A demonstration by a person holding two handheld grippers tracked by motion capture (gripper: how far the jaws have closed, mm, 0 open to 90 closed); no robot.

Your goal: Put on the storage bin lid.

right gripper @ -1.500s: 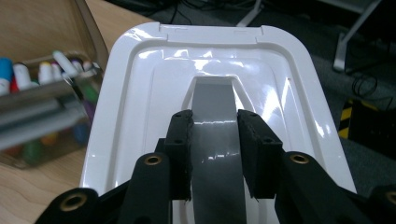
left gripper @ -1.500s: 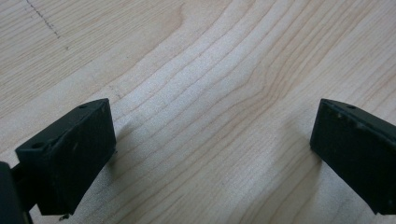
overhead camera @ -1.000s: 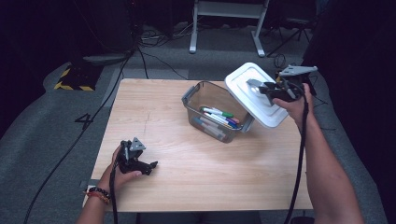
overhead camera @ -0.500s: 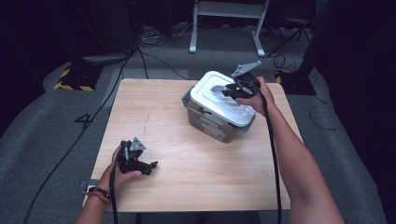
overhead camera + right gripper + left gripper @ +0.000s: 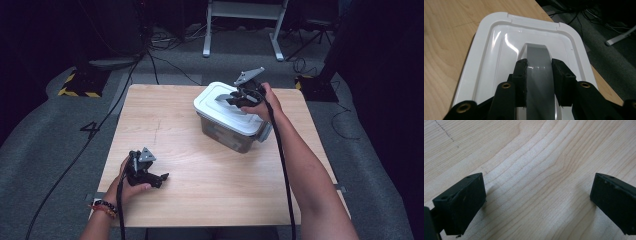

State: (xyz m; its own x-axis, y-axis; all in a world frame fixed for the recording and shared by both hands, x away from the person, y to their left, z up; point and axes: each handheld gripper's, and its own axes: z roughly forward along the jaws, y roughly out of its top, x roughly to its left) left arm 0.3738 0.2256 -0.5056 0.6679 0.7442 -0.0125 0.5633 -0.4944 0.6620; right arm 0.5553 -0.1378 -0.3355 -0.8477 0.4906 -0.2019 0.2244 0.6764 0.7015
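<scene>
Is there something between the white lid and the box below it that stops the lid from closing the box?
Nothing visible does. The right gripper grips the grey handle of the white lid, which sits over the clear box. Whether it is fully seated cannot be told. The left gripper rests apart on the table.

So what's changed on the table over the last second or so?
The right gripper, clamped on the grey handle of the white lid, carried the lid from off the table's right edge leftward and down onto the clear bin, covering the markers inside. The left gripper stayed open and resting on the table; the bin did not move.
</scene>
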